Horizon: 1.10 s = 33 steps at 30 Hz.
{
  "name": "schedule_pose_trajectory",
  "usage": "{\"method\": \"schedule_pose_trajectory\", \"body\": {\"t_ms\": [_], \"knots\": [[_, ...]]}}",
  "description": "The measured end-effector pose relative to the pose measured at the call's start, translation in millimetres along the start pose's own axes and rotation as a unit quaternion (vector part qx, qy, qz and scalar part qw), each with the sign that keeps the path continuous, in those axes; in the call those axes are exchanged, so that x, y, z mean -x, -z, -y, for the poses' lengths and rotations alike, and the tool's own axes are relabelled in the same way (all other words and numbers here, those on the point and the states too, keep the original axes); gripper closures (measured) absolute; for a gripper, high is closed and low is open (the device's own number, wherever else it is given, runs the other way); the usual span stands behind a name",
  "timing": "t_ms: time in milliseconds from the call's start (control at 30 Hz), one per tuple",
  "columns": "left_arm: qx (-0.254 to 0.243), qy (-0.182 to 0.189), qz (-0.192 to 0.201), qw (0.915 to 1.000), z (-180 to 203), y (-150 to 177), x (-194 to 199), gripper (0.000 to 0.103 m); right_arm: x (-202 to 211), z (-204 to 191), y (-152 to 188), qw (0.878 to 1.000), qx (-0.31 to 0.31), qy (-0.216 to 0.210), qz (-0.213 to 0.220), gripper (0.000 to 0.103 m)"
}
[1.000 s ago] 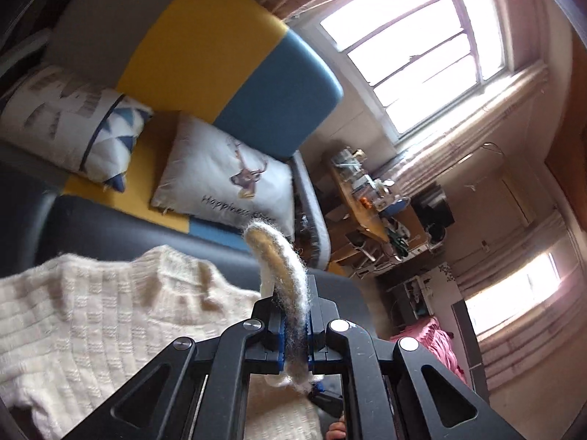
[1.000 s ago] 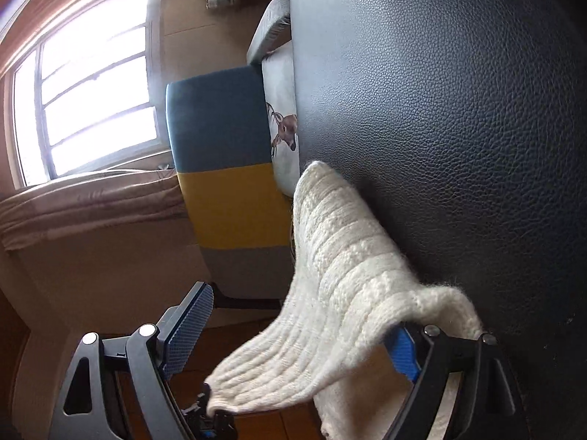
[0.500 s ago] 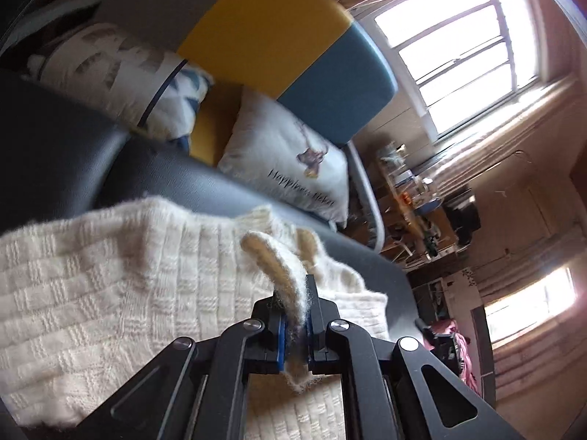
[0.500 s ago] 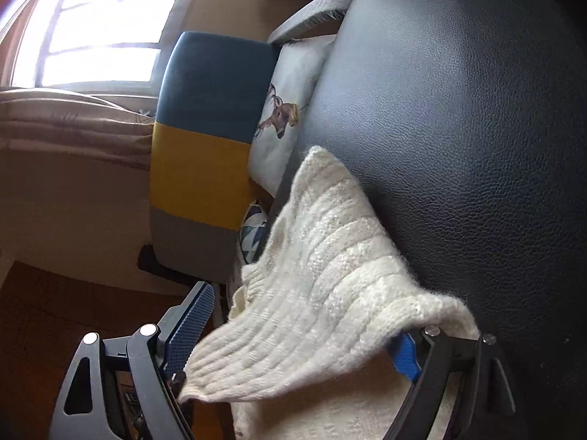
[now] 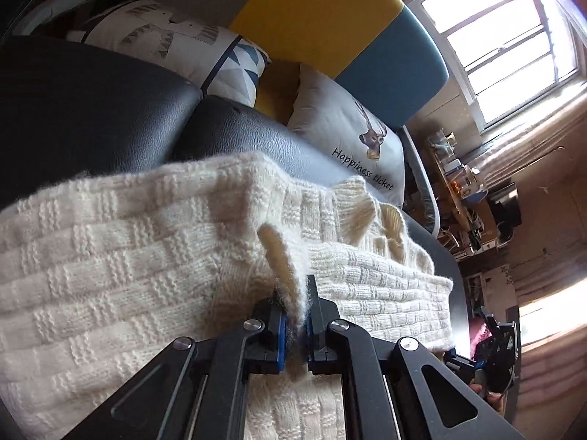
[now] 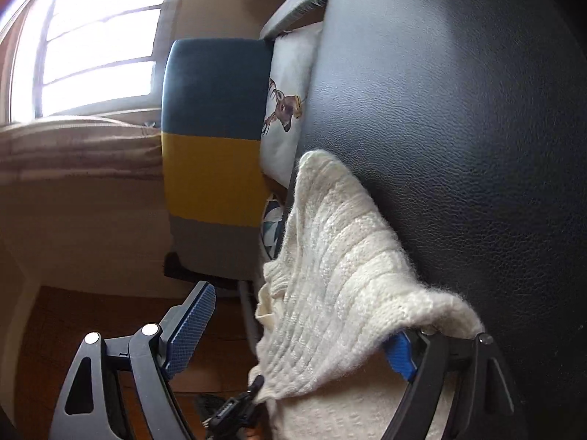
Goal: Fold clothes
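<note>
Leather cushion, black, is covered by the cream knitted sweater, folded over on itself. A fold of its edge is pinched between the closed fingers of the left gripper. The right gripper is held wide apart, knit draped over one finger.

The only readable writing is on the white pillow with the deer print, seen from the left wrist camera: "Happiness ticket" in black script, running along the pillow's lower edge below the deer's head. In the right wrist view the same pillow shows the deer, but no lettering can be made out there.
</note>
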<state>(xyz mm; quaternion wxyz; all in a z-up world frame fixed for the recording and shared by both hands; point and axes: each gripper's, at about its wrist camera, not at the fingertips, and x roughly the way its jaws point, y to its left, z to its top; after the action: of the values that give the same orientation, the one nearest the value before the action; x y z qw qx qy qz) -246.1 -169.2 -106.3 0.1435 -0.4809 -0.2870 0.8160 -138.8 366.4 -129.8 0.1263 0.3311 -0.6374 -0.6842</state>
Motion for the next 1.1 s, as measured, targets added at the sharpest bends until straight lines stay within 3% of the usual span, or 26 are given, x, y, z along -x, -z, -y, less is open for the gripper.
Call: {"method": "schedule_pose_trajectory", "body": {"t_ms": [167, 367, 467, 567, 633, 700, 833, 967, 1100], "knots": [[0.011, -0.032, -0.011, 0.9994, -5.7, -11.4, -6.4, 0.095, 5.7, 5.1, 1.6, 1.0, -0.011, -0.017, -0.016, 0.018], [0.019, -0.081, -0.029, 0.9961, -5.9, -11.0, -3.5, 0.091, 31.6, -7.5, 6.0, 0.993, 0.063, 0.085, -0.055, 0.018], [0.005, -0.147, -0.012, 0.989, 0.1, -10.6, 14.0, 0.089, 41.4, -33.5, 11.7, 0.975, 0.176, 0.132, -0.042, 0.018], [-0.017, -0.126, 0.03, 0.9915, 19.6, -4.1, 32.2, 0.089, 33.4, -71.2, 20.8, 0.934, 0.318, 0.162, -0.036, 0.019], [-0.03, -0.111, 0.055, 0.9918, 31.4, 0.4, 42.4, 0.085, 7.8, -87.2, 25.5, 0.907, 0.379, 0.178, -0.046, 0.023], [-0.027, -0.095, 0.047, 0.994, 30.7, 6.4, 33.4, 0.084, -19.3, -95.6, 26.8, 0.885, 0.421, 0.19, -0.062, 0.024], [-0.021, -0.062, 0.031, 0.9974, 29.5, 18.2, 15.3, 0.083, -68.4, -87.4, 11.5, 0.871, 0.432, 0.213, -0.095, 0.024], [-0.014, -0.029, 0.015, 0.9994, 28.2, 30.1, -2.8, 0.083, -98.4, -68.9, -19.7, 0.872, 0.415, 0.243, -0.087, 0.026], [-0.008, 0.004, 0.0, 1.0, 27.0, 41.9, -20.8, 0.084, -106.7, -67.8, -19.4, 0.851, 0.454, 0.255, -0.076, 0.029]]}}
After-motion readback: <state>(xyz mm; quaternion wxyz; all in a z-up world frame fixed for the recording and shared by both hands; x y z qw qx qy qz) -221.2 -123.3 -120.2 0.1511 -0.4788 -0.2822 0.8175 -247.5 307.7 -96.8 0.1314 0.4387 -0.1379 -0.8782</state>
